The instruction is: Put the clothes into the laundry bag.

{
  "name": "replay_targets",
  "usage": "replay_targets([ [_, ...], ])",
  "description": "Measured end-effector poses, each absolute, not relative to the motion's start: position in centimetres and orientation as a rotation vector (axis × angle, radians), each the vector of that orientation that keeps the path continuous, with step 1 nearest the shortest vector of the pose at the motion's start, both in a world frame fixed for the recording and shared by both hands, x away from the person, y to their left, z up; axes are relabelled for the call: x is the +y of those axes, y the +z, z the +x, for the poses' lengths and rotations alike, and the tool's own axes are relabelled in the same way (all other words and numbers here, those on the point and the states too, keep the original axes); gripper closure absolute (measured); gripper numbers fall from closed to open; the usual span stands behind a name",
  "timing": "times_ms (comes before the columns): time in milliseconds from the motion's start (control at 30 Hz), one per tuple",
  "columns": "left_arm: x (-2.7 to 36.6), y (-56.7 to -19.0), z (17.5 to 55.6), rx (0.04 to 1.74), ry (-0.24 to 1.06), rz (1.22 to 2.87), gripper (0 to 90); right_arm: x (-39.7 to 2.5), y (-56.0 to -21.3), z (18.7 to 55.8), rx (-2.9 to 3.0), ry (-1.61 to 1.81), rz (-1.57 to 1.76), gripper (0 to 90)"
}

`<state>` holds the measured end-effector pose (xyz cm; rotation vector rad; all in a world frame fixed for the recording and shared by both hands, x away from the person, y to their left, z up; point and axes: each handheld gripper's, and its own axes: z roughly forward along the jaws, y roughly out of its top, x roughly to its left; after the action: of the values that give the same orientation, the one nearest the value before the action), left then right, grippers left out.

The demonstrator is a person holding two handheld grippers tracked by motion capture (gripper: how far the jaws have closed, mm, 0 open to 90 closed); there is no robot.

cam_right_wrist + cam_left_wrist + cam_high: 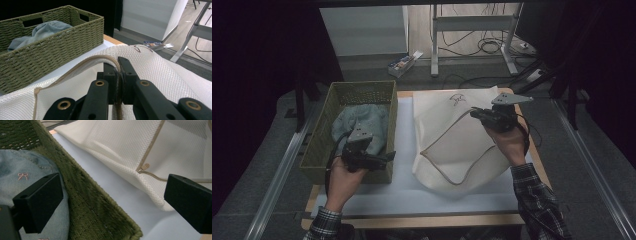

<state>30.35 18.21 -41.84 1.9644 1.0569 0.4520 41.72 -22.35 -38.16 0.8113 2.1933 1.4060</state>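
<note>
The right gripper point(117, 72) pinches the zip edge of the white mesh bag point(452, 145) on the table point(412, 220), holding it open. The left gripper point(384, 157) gapes wide over the green basket point(319, 145). Next, I think, it must grab the blue jeans point(362, 122) inside.

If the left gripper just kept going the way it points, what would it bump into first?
Probably the green woven basket's side wall, which runs between the open left gripper's jaws; beyond lies the white mesh laundry bag. Depth is unclear.

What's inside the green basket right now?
The basket holds a crumpled light-blue denim garment with small pink bows. The left gripper hangs open over its rim. Anything beneath the garment is covered.
</note>
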Motion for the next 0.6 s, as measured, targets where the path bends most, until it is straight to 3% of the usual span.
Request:
replay_targets([
  [600,19.4,-42.2,32.7,1.132,0.463,1.991,0.9,-22.3,-38.2,41.8,2.202,1.398,0.806,84.4],
])
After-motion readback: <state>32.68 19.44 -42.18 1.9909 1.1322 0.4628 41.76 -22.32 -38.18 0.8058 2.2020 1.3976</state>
